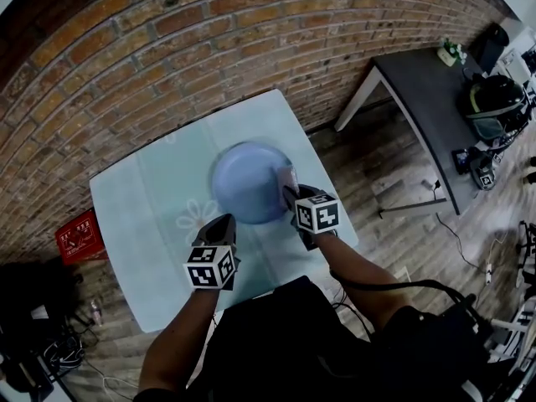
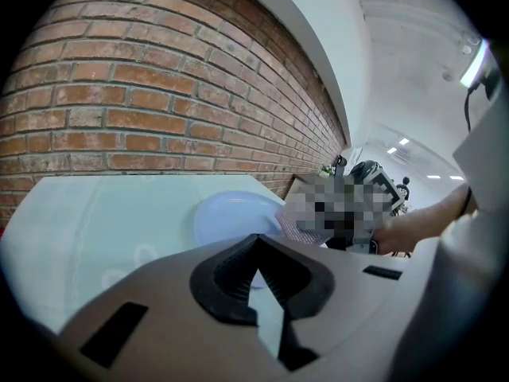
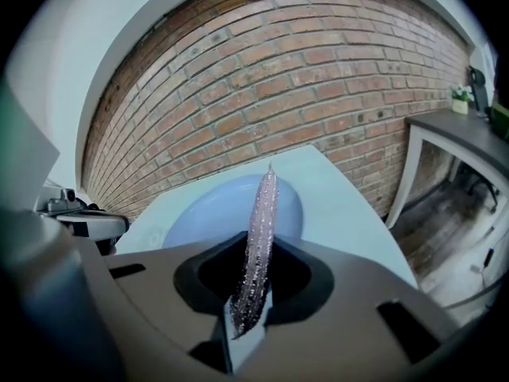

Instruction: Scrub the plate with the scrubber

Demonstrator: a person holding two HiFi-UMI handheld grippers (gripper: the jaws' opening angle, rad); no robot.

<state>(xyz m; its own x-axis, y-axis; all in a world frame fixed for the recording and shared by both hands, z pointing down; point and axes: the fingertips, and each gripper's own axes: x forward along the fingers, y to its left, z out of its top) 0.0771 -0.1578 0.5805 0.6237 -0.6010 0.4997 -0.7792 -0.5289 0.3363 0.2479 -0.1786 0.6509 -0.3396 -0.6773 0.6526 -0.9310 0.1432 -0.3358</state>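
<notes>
The right hand-held gripper (image 3: 250,289) is clenched on the scrubber (image 3: 261,221). The scrubber stands on edge over the blue plate (image 3: 199,213), its long axis pointing away from the jaws toward the brick wall (image 3: 278,78). The right gripper view shows only its thin edge. The left gripper view shows its flat mesh face at the plate's right rim. The left hand-held gripper (image 2: 258,249), jaws closed on nothing, is just beside the plate, over the bench (image 1: 151,199).
</notes>
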